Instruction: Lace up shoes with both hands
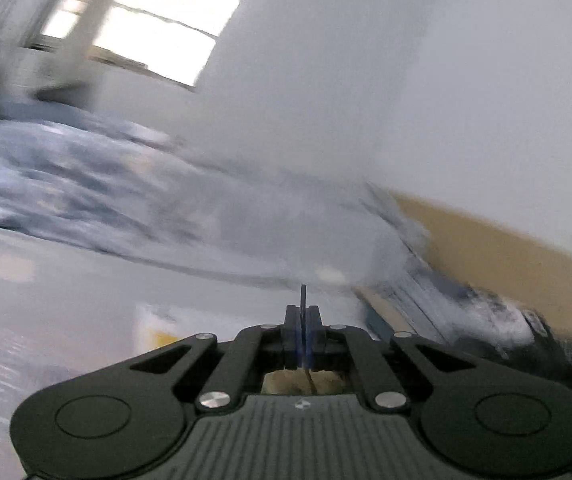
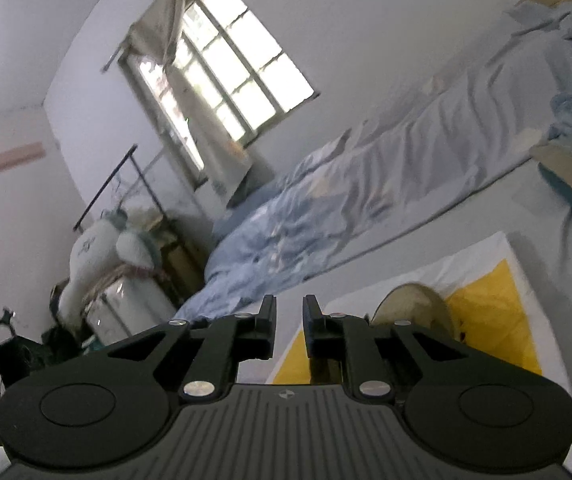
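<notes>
The left wrist view is badly blurred. My left gripper [image 1: 303,312] is shut on a thin dark shoelace tip [image 1: 303,295] that sticks up between the pads. A brownish strand of the lace [image 1: 309,380] runs down below the jaws, over a tan patch I cannot identify. In the right wrist view my right gripper [image 2: 289,312] is open by a narrow gap, with nothing between its fingers. Just behind its right finger a beige rounded shoe [image 2: 409,304] sits on a white and yellow mat [image 2: 489,300]. Most of the shoe is hidden by the gripper body.
A bed with crumpled blue-white bedding [image 2: 325,216] runs behind the mat. Beyond it are a bright window [image 2: 230,76], a white plush toy [image 2: 94,256] on a cabinet and a dark clothes rack [image 2: 126,176]. A wooden board [image 1: 505,248] lies at the right.
</notes>
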Tool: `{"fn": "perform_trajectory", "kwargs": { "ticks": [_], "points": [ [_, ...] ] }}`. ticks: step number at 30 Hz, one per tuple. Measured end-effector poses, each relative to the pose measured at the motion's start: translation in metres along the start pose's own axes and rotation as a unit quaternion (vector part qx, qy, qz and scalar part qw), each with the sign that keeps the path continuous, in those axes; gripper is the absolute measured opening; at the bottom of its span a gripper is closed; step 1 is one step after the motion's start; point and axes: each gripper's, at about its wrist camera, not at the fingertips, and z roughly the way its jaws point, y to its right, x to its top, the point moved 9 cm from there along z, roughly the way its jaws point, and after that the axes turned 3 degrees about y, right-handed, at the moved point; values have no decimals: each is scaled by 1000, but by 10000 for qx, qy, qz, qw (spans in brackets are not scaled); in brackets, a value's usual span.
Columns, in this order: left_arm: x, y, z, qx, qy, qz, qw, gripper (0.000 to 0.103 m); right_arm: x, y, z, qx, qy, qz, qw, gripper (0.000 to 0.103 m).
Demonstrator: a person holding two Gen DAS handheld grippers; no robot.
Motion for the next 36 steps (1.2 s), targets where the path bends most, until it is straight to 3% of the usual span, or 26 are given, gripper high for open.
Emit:
{"fn": "perform_trajectory", "kwargs": {
  "ticks": [4,9,15,17,19,23,28,32,33,34,36],
  "points": [
    [61,-61,-27,832,901,-494,9912,0,11,4,0,-65,174,9,9998,15],
    [144,-110,-70,1523,1629,-414,9739,0,25,9,-3,-203,389,-40,9990,15],
    [217,-115,-111,2081,2197,78,9531,0,35,11,-6,-298,470,3,9984,15],
    [224,-105,-112,2055,2208,135,9533,0,33,10,-2,-375,290,-66,9989,19],
    [221,-91,-104,1952,2051,259,9587,0,24,10,8,-314,-104,-1,9995,27],
    [186,-55,-71,1564,1543,507,9743,0,-4,9,28,-495,-941,-363,9937,30],
    [114,-17,-18,770,776,254,9937,0,-36,13,43,-632,-1647,-572,9827,32],
    [57,-5,24,342,317,82,9989,0,-57,21,54,-728,-2079,-537,9740,33],
    [45,-5,32,319,243,88,9992,0,-57,20,53,-705,-2053,-547,9746,30],
    [35,-7,40,315,195,127,9992,0,-58,20,53,-682,-2026,-557,9753,17],
    [19,-15,54,342,118,246,9990,0,-55,11,50,-460,-1883,-742,9782,6]
  ]
}}
